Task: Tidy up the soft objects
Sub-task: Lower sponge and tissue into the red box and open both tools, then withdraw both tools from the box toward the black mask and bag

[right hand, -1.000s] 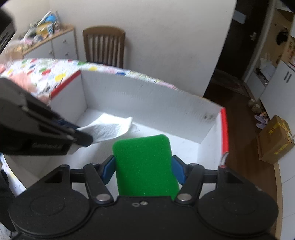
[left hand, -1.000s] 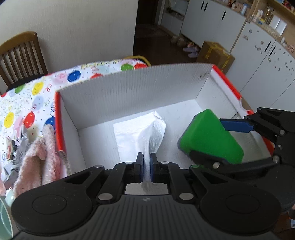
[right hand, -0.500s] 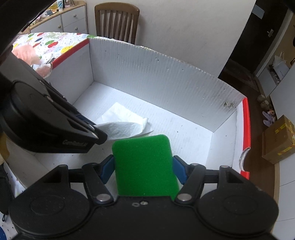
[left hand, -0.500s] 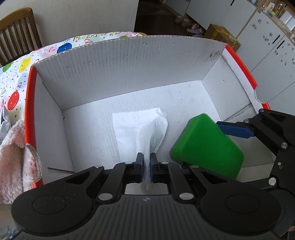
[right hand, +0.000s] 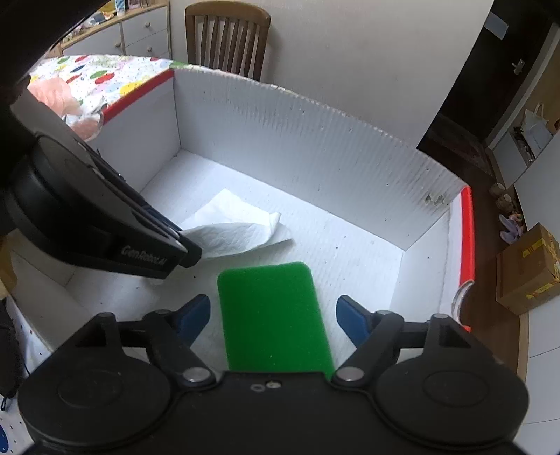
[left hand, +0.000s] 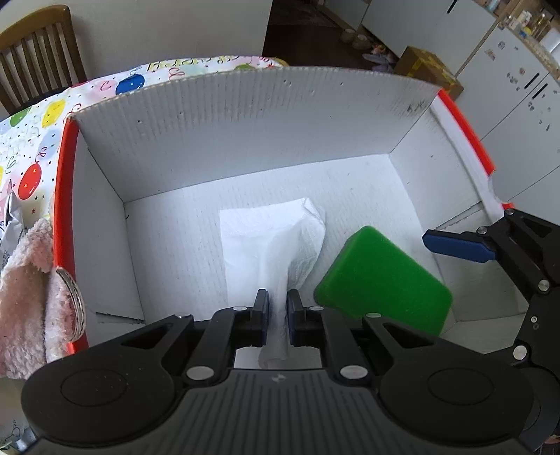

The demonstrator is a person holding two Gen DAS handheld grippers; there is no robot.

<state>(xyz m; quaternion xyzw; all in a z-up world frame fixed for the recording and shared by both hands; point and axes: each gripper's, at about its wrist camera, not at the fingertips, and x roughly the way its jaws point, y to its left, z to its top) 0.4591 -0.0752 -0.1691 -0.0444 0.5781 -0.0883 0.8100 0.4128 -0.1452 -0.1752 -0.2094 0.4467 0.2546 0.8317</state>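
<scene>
A pink fluffy cloth (left hand: 26,290) lies outside the white box (left hand: 245,115). Inside, the left gripper (left hand: 277,308) pinches a white paper towel (left hand: 273,238). Right of it, the right gripper (right hand: 273,311) has its 2 jaws opening, clear of the green sponge (right hand: 273,315) between them.

This is a home, in a dining or kitchen area. A table wears a party tablecloth (left hand: 31,140) printed with bright balloons and confetti, and a wooden slat-back dining chair (right hand: 227,38) stands against a plain pale wall. White cabinets (left hand: 518,105) with dark handles line one side, their top crowded with small jars and packets, and a chest of drawers (right hand: 140,31) sits beyond the table. On the dark wood floor by a doorway lie slippers (right hand: 511,227) and a taped cardboard carton (right hand: 528,273).
</scene>
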